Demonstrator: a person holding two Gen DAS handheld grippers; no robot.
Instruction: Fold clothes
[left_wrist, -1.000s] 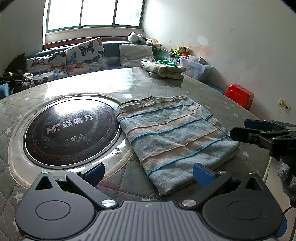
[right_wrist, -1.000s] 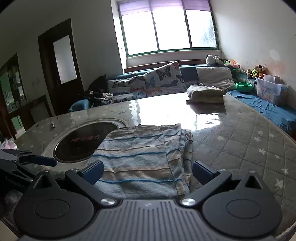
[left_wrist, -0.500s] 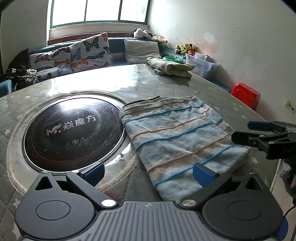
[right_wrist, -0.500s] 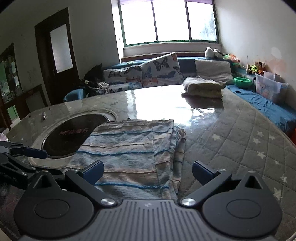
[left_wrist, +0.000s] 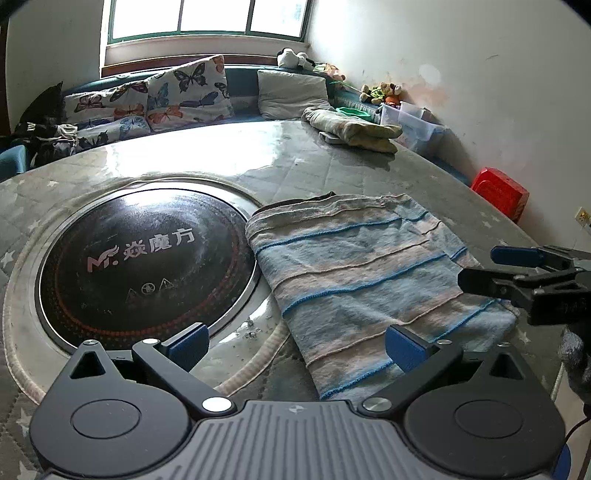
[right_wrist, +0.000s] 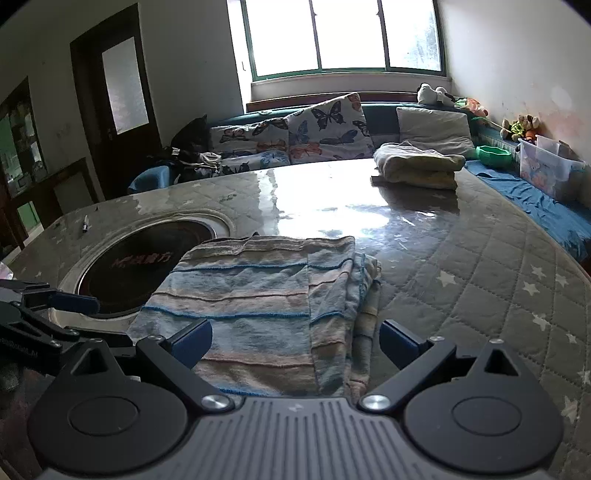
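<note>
Both wide-open tools (left_wrist: 295, 341) (right_wrist: 295, 339) have edged nearer the folded striped garment (left_wrist: 369, 273) lying just ahead.

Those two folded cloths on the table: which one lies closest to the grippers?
The blue-striped cloth, lying right before both open grippers beside the round black cooktop. The beige cloth sits at the table's far edge.

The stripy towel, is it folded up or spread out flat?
Folded. The stripy towel lies on the table in stacked layers, their edges showing along its right side in the right wrist view.
</note>
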